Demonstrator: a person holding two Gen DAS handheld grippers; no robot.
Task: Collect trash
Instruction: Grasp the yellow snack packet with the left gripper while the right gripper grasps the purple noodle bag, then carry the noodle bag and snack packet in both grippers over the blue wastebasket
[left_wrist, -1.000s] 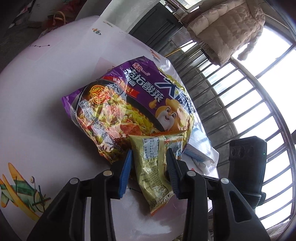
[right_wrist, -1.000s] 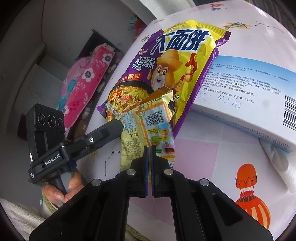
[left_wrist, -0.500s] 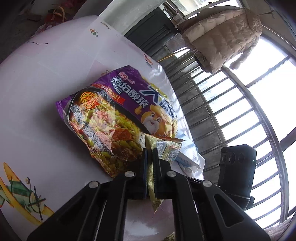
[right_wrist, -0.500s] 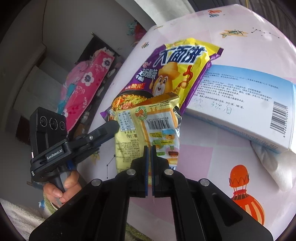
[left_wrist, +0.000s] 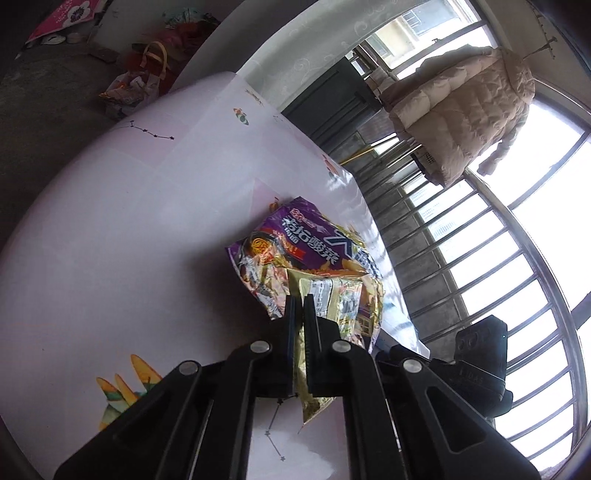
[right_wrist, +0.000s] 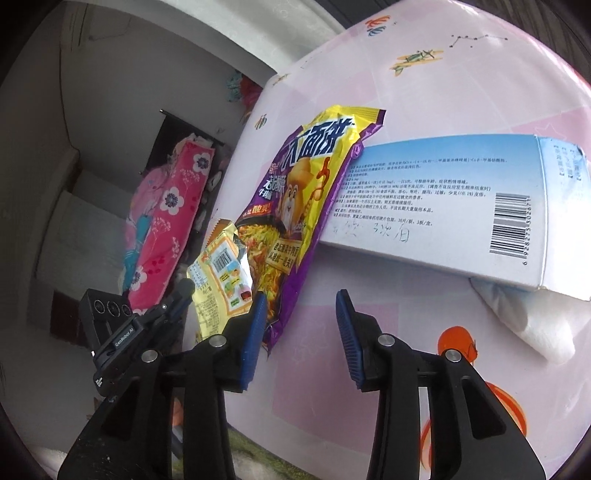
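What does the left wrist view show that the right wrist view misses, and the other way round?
Only the left wrist view shows the puffy coat hanging by the barred window, and the left hand-held gripper shut on the yellow snack wrapper.

Only the right wrist view shows the blue-and-white box, the white tissue under it, and the open right hand-held gripper.

Both show that wrapper, the purple noodle bag and the pink tablecloth.

the tablecloth (right_wrist: 461, 92) was pale pink with cartoon prints; at twelve o'clock lay a purple-and-yellow noodle wrapper (right_wrist: 306, 192), at ten a yellow sachet (right_wrist: 221, 280), at two a blue-white box (right_wrist: 461, 206).
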